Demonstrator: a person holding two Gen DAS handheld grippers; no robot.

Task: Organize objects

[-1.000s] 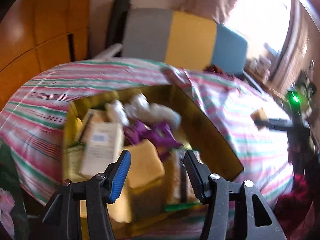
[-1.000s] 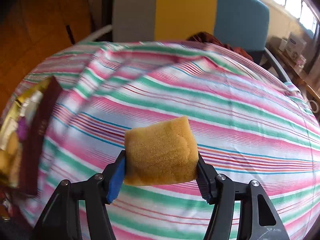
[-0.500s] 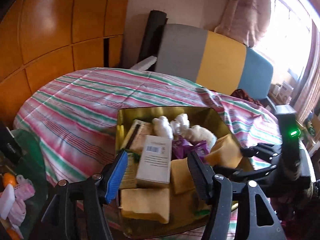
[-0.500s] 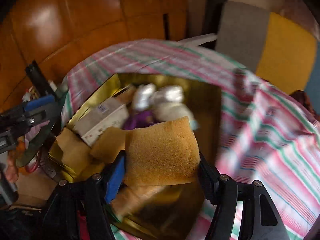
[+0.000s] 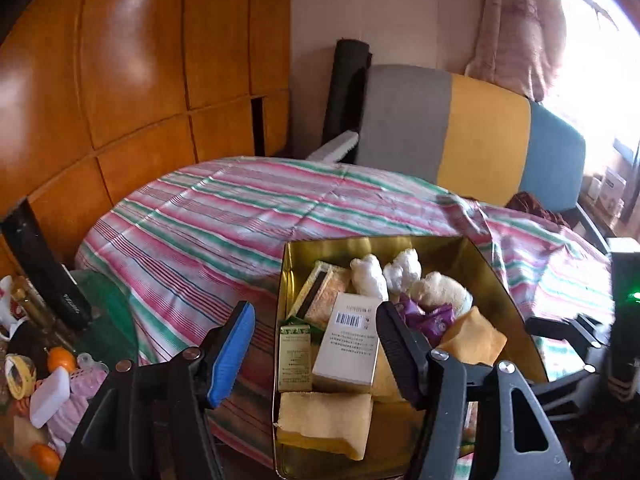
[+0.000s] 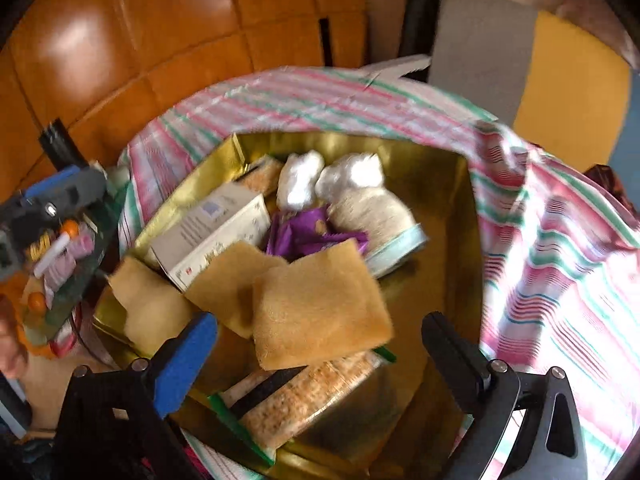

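Right wrist view: your right tool (image 6: 320, 344) is spread apart above the tan, fuzzy sponge (image 6: 320, 304) lying in the gold box (image 6: 440, 168); left tool (image 5: 316, 336) apart too.

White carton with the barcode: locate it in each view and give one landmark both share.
Left wrist: the white carton lies mid-frame in the gold box, just left of the left tool's right finger.
Right wrist: the carton sits left of centre, against the box's left wall.
Shared landmark: purple wrappers beside it.
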